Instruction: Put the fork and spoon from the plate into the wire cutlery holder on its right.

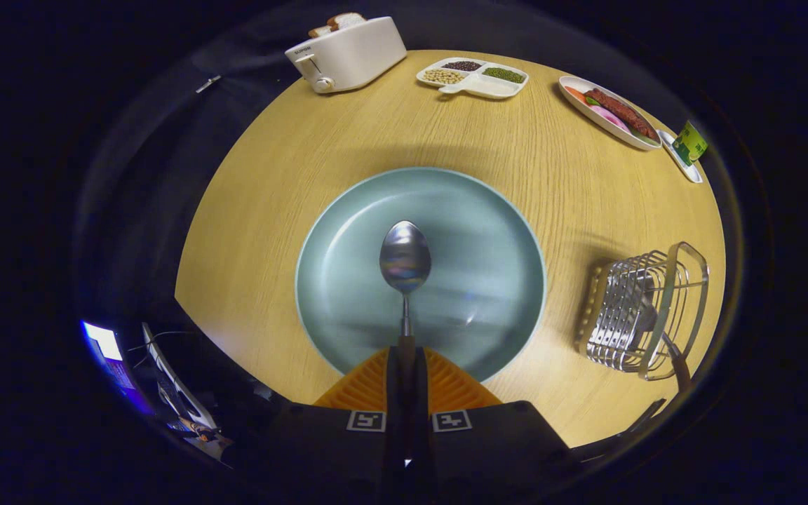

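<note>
Hand-held gripper (405, 365): one unit, two fingers (369, 386), reaching forward and poised over the near rim of the plate (488, 210). Fingers drawn close together, both pressing on the handle of the spoon (405, 263), one on either side. Spoon handle runs straight between them; its bowl juts out ahead of the fingertips, over the plate's middle. Fingers level, side by side.

— Round wooden table (292, 182), light grain, evenly lit; dark surround beyond its rim.
— Behind the table: white toaster (348, 52) at far edge. Left of table: glowing screen (104, 342).
</note>
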Tool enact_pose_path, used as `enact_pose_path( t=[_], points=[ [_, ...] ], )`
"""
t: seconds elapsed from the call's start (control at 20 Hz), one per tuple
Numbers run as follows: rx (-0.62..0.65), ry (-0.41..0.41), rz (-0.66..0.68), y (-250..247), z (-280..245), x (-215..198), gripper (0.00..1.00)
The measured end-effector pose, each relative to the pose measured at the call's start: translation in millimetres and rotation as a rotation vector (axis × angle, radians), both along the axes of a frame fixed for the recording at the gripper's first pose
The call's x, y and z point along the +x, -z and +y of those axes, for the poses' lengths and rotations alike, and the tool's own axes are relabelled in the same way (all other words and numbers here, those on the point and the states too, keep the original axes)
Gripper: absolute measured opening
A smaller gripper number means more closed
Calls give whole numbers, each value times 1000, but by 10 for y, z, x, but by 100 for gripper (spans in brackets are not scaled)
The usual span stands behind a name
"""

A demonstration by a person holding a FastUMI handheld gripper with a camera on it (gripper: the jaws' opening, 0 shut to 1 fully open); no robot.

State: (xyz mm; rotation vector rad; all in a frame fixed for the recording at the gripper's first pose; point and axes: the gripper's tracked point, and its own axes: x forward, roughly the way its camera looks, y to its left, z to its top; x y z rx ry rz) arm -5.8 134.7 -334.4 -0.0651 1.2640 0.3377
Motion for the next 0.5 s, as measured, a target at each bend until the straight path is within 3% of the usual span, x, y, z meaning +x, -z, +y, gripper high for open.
enact_pose_path(
  t=[0.3, 0.5],
  points=[
    [48, -4, 6, -423, -168, -68, 5],
    [27, -24, 9, -943, -589, -96, 6]
  ],
)
